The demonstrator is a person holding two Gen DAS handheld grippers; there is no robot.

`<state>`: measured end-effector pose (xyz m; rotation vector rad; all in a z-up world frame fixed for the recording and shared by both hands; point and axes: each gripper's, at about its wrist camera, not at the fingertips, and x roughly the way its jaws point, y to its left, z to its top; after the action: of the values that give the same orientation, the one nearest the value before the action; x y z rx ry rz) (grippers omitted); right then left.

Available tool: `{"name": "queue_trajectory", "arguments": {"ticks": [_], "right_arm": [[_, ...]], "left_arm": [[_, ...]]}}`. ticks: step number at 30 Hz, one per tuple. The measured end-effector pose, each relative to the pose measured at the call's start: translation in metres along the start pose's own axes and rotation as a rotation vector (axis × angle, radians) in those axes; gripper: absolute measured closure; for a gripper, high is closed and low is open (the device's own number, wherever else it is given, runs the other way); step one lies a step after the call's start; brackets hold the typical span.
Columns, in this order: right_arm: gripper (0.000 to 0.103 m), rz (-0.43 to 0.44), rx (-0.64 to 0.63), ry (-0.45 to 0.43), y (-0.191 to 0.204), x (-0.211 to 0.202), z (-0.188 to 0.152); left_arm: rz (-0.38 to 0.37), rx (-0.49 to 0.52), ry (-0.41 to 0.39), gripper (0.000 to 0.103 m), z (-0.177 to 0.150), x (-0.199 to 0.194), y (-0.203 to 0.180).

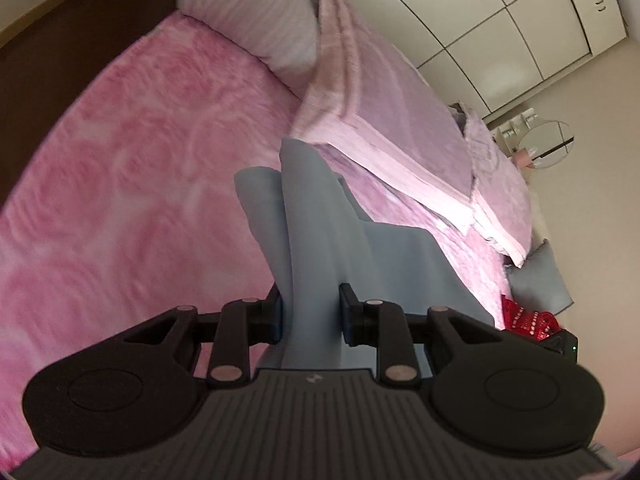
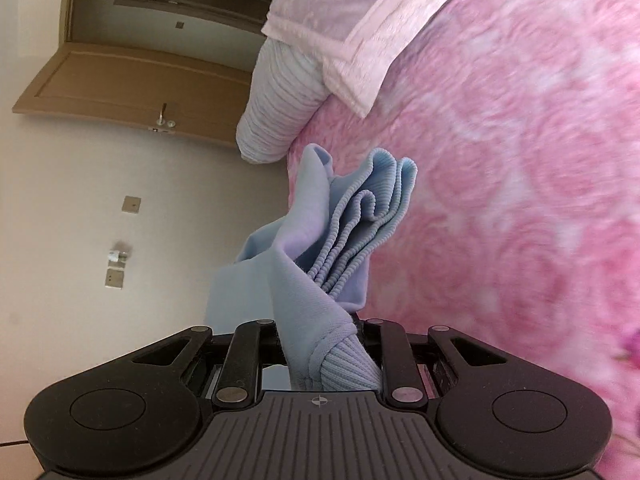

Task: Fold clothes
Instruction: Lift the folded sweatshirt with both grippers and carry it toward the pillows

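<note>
A light blue garment point(image 1: 320, 232) hangs in the air above a bed with a pink rose-patterned cover point(image 1: 140, 152). My left gripper point(image 1: 311, 312) is shut on a bunched fold of it, the cloth running up and away between the two black pads. In the right wrist view my right gripper point(image 2: 320, 332) is shut on another part of the same light blue garment point(image 2: 340, 232), whose ribbed hem curls in loose folds just past the fingers. The fingertips of the right gripper are hidden by the cloth.
A folded pale pink blanket point(image 1: 384, 120) and a ribbed white pillow point(image 1: 260, 20) lie at the bed's far side. A grey cushion point(image 1: 540, 280) and a red item point(image 1: 528, 318) sit at its right edge. White wardrobe doors point(image 1: 500, 20) and a brown door point(image 2: 132, 84) line the walls.
</note>
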<state>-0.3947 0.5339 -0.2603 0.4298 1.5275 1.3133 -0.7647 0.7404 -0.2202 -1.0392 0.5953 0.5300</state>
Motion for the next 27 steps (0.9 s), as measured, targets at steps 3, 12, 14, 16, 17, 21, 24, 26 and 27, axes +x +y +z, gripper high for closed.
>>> {"name": "queue_trajectory", "arguments": {"ticks": [3, 12, 14, 16, 17, 21, 24, 26, 27], "right_arm": [[0.083, -0.013, -0.017, 0.012, 0.003, 0.033, 0.003], [0.083, -0.069, -0.065, 0.042, -0.009, 0.125, 0.025], [0.083, -0.081, -0.071, 0.038, -0.014, 0.136, 0.029], [0.083, -0.091, -0.075, 0.035, -0.020, 0.146, 0.034], [0.083, -0.094, -0.075, 0.032, -0.022, 0.150, 0.036], [0.081, -0.178, -0.102, 0.003, -0.032, 0.163, 0.041], [0.064, -0.371, -0.114, -0.053, -0.034, 0.163, 0.046], [0.064, -0.453, -0.125, -0.114, -0.031, 0.151, 0.048], [0.064, -0.483, -0.144, -0.139, -0.026, 0.143, 0.049]], "left_arm": [[0.012, 0.005, 0.005, 0.081, 0.025, 0.008, 0.032], [0.032, 0.010, 0.025, 0.081, 0.070, 0.056, 0.099], [0.030, 0.018, 0.031, 0.081, 0.077, 0.069, 0.108], [0.032, 0.033, 0.039, 0.081, 0.082, 0.082, 0.116], [0.034, 0.040, 0.043, 0.080, 0.085, 0.088, 0.120], [0.110, 0.077, 0.068, 0.077, 0.089, 0.110, 0.133], [0.204, 0.032, 0.086, 0.071, 0.088, 0.109, 0.146], [0.237, -0.001, 0.034, 0.072, 0.086, 0.091, 0.150], [0.261, -0.010, 0.005, 0.073, 0.085, 0.081, 0.151]]}}
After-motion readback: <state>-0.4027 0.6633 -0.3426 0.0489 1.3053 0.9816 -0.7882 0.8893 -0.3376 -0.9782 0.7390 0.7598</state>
